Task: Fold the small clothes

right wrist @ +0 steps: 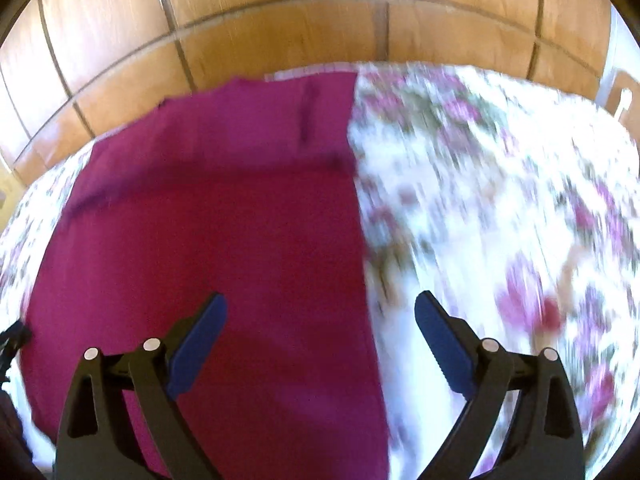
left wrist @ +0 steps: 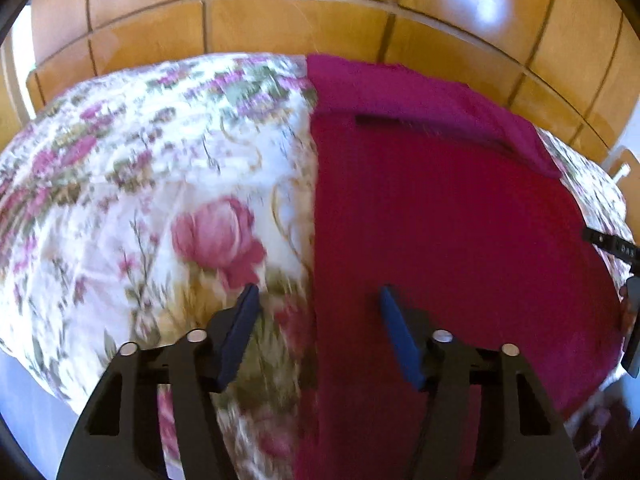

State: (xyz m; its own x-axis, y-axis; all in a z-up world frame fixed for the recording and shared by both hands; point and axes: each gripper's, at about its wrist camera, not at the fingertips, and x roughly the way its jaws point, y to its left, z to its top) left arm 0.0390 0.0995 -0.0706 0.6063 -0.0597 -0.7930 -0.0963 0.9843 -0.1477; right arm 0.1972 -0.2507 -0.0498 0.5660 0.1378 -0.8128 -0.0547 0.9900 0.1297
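1. On the flowered bed cover point(left wrist: 140, 184), the red garment point(left wrist: 460, 240) lies flat, partly folded.
2. Left hand-held gripper point(left wrist: 316, 296) and right hand-held gripper point(right wrist: 320, 304) hover wide, empty.
3. Pinching the cover along with the edge could spoil the fold.

Both views are bright and warmly lit. White glare patches sit on the glossy wooden wardrobe doors point(left wrist: 304, 24) near the top of each frame, blowing out the grain there. Motion blur smears the floral bedspread point(right wrist: 500, 200), most heavily in the right wrist view, where the flowers streak. The magenta garment point(left wrist: 460, 220) looks saturated, its folds soft-edged. Fisheye distortion bows the door seams, and dark vignetting cuts the corners.
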